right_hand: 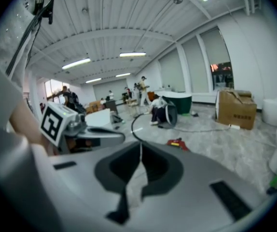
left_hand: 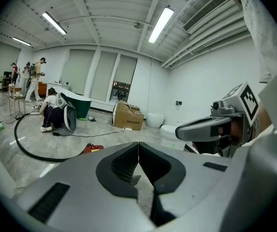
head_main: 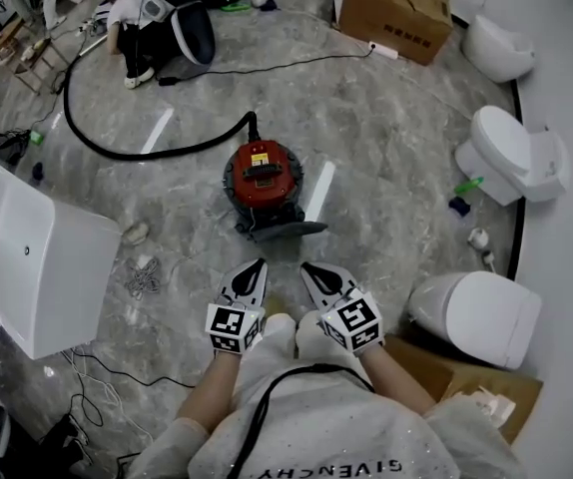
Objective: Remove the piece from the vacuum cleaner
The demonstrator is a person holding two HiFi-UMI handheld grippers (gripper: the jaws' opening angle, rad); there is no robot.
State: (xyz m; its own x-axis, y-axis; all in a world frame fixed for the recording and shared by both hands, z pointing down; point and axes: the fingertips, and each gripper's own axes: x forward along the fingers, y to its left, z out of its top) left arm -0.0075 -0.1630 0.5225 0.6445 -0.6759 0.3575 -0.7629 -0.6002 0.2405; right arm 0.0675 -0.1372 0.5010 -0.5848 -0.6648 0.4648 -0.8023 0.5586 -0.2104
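A red round vacuum cleaner (head_main: pixel 264 173) stands on the marble floor just ahead of me. Its black hose (head_main: pixel 147 152) curves away to the left, and a dark grey piece (head_main: pixel 285 231) sits at its near base. My left gripper (head_main: pixel 259 264) and right gripper (head_main: pixel 307 267) hover side by side short of the vacuum, both shut and holding nothing. In the left gripper view the jaws (left_hand: pixel 138 144) meet, with the vacuum's red top (left_hand: pixel 93 149) showing beyond them. In the right gripper view the jaws (right_hand: pixel 141 144) also meet, and the vacuum (right_hand: pixel 179 142) lies farther off.
A white cabinet (head_main: pixel 27 252) stands at the left, with loose cables (head_main: pixel 143 276) beside it. Three white toilets (head_main: pixel 511 158) (head_main: pixel 478 313) (head_main: pixel 496 46) line the right side. A cardboard box (head_main: pixel 396 6) and a crouching person (head_main: pixel 132 30) are at the back.
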